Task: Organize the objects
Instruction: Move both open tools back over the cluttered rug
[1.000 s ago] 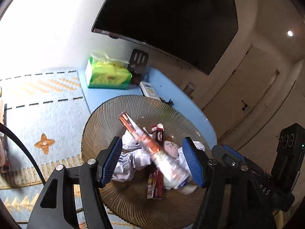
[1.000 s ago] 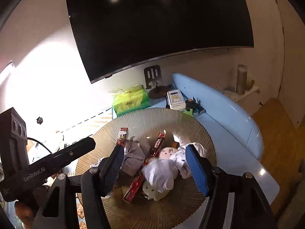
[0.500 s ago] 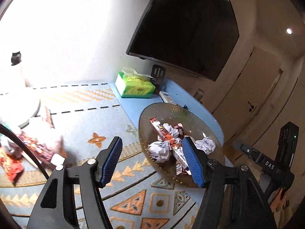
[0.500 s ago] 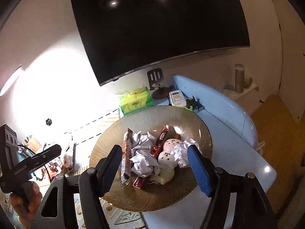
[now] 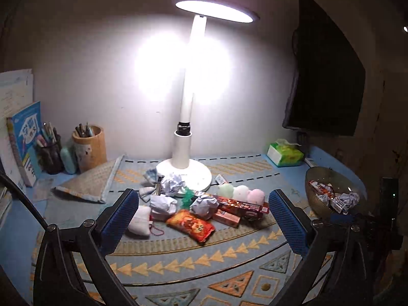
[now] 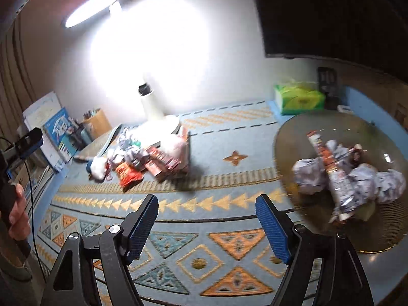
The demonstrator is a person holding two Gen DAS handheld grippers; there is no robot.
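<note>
A: Between the blue pads of the left hand-held gripper (image 5: 204, 219), what is present?
B: Nothing is gripped. Jaws stand wide apart above the patterned mat (image 5: 193, 262). Beyond them, in front of the lamp base (image 5: 184, 172), lies the clutter pile: an orange snack bag (image 5: 190, 225), a long red box (image 5: 241, 206), crumpled paper balls (image 5: 173, 184) and a white pouch (image 5: 139, 220).

A: Right hand-held gripper (image 6: 207, 227)?
B: Jaws likewise apart, holding nothing, over the mat.

A: Locate the glass bowl (image 6: 382, 232).
B: Right of the lamp base, well apart from it, on the blue desk (image 6: 369, 107). It contains paper balls and snack wrappers (image 6: 334, 176). A green tissue pack (image 6: 299, 99) sits behind it.
</note>
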